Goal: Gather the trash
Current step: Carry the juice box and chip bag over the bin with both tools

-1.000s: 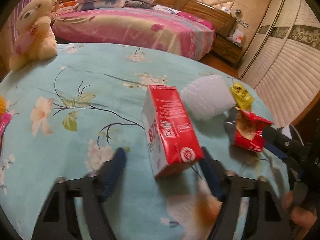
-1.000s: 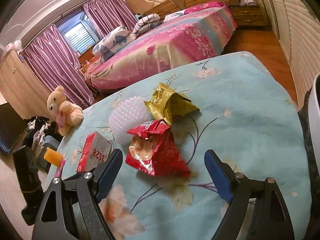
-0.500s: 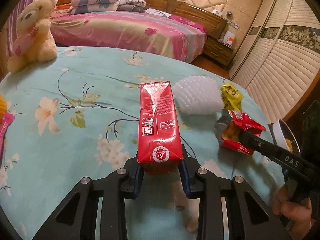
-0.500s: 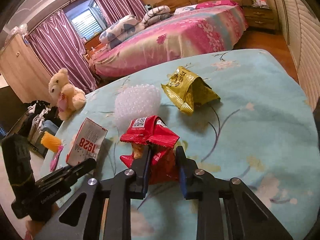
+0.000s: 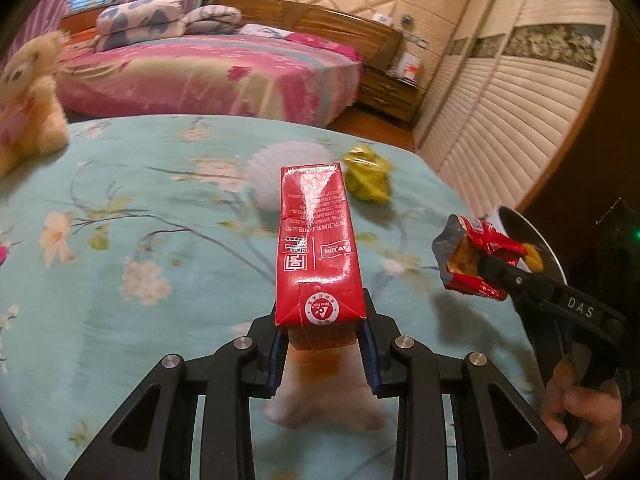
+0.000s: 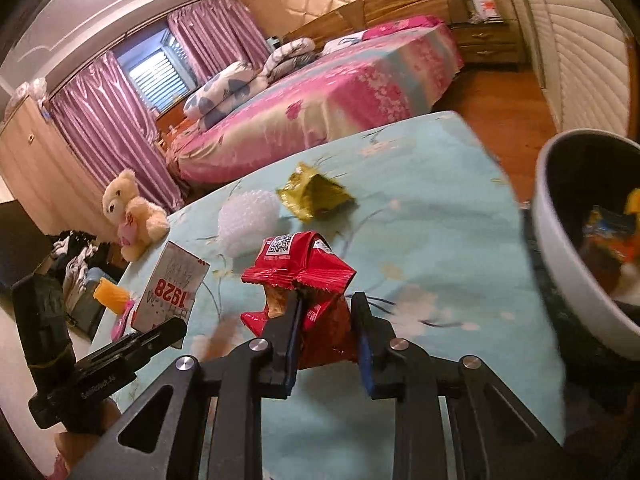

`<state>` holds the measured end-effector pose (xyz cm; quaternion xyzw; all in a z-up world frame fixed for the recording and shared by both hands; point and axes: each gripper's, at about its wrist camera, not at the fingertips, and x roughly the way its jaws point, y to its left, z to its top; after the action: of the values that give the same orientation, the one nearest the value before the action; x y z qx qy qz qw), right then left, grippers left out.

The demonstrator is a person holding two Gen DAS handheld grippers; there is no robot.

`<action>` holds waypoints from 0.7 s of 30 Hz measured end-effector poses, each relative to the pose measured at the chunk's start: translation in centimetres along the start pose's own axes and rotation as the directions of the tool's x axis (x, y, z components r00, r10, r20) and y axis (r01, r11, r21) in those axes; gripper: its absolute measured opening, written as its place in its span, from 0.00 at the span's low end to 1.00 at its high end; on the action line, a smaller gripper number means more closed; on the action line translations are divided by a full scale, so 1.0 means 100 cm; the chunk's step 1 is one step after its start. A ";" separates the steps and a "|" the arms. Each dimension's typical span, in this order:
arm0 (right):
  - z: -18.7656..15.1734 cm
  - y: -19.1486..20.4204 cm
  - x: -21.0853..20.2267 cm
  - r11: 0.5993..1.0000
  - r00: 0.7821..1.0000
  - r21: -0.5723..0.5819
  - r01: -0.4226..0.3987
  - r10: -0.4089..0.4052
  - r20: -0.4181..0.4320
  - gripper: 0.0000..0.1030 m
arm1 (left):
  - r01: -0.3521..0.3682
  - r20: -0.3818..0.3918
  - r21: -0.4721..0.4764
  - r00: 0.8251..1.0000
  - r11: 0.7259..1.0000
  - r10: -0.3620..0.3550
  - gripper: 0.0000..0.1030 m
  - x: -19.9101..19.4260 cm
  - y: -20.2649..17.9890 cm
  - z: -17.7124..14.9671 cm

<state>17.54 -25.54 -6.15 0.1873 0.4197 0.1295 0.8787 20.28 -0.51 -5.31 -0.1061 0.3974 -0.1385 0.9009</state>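
My left gripper (image 5: 322, 338) is shut on a red drink carton (image 5: 316, 248) and holds it above the floral table; the carton also shows in the right wrist view (image 6: 172, 288). My right gripper (image 6: 326, 326) is shut on a red snack wrapper (image 6: 300, 268), lifted off the table; the wrapper also shows in the left wrist view (image 5: 476, 260), close to the trash bin (image 6: 568, 248) at the table's right edge. A yellow wrapper (image 6: 316, 196) and a white foam net (image 6: 248, 220) lie on the table beyond.
The table has a light blue floral cloth (image 5: 140, 240). A teddy bear (image 6: 132, 212) sits at its far left edge. An orange item (image 6: 110, 300) lies near the left edge. A pink bed (image 5: 208, 76) stands behind the table. The bin holds several wrappers (image 6: 612, 232).
Both grippers closed, the left on the carton and the right on the red wrapper, then lifted them. The right gripper has carried the wrapper toward the bin.
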 end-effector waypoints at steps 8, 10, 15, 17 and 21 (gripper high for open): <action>-0.005 -0.022 -0.035 0.999 0.998 0.031 0.039 -0.040 0.050 0.23 | 0.054 -0.024 0.077 0.998 0.996 -0.052 0.28 0.008 -0.031 0.001; -0.007 -0.028 -0.043 0.998 0.997 0.040 0.045 -0.047 0.059 0.23 | 0.063 -0.031 0.093 0.998 0.994 -0.060 0.29 0.008 -0.038 0.001; -0.011 -0.043 -0.061 0.995 0.994 0.075 0.060 -0.066 0.089 0.23 | 0.085 -0.050 0.134 0.996 0.987 -0.079 0.28 0.014 -0.057 0.001; -0.013 -0.049 -0.066 0.994 0.992 0.086 0.068 -0.076 0.098 0.23 | 0.093 -0.058 0.143 0.995 0.985 -0.086 0.28 0.015 -0.065 0.000; -0.016 -0.062 -0.078 0.991 0.989 0.103 0.085 -0.096 0.110 0.23 | 0.112 -0.073 0.179 0.992 0.977 -0.100 0.29 0.022 -0.083 0.003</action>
<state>11.88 -33.71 -4.41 0.2181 0.3824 0.0577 0.8960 20.57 -9.06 -4.15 -0.0397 0.4052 -0.2256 0.8851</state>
